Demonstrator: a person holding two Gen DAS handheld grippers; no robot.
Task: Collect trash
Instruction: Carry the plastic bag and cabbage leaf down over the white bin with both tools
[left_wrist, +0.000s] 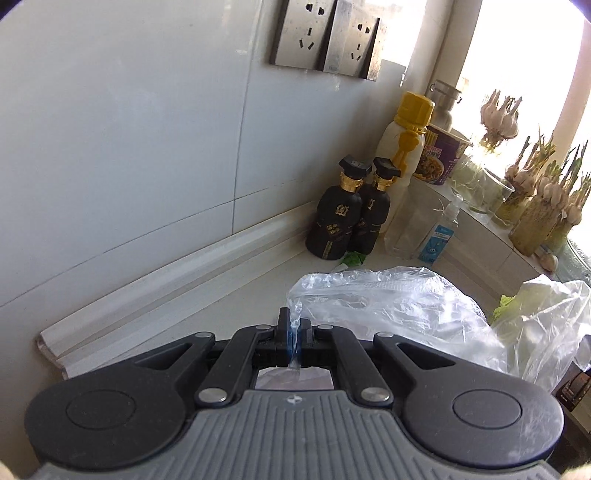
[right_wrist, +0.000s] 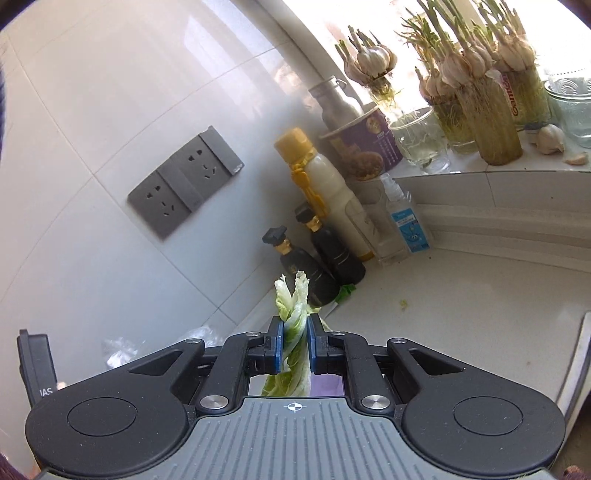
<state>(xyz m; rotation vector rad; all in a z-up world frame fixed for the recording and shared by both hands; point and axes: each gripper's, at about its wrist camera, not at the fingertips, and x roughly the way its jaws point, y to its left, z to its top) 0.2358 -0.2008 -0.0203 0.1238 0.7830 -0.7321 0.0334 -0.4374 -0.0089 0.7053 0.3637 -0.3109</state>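
Two grips are set: the left gripper (left_wrist: 294, 330) is clamped on the gathered edge of the clear plastic bag (left_wrist: 388, 302), which billows just past it over the countertop (right_wrist: 461, 314), and the right gripper (right_wrist: 294, 345) is pinched on a twisted cabbage leaf (right_wrist: 291, 314) held clear of the surface. To drop it cleanly, I would bring the leaf directly over the bag's mouth, keeping that edge lifted so the opening stays wide. Another green scrap (right_wrist: 345, 291) lies by the dark bottles (right_wrist: 317, 258).

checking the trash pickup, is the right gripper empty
No, the right gripper has its jaws shut on a cabbage leaf.
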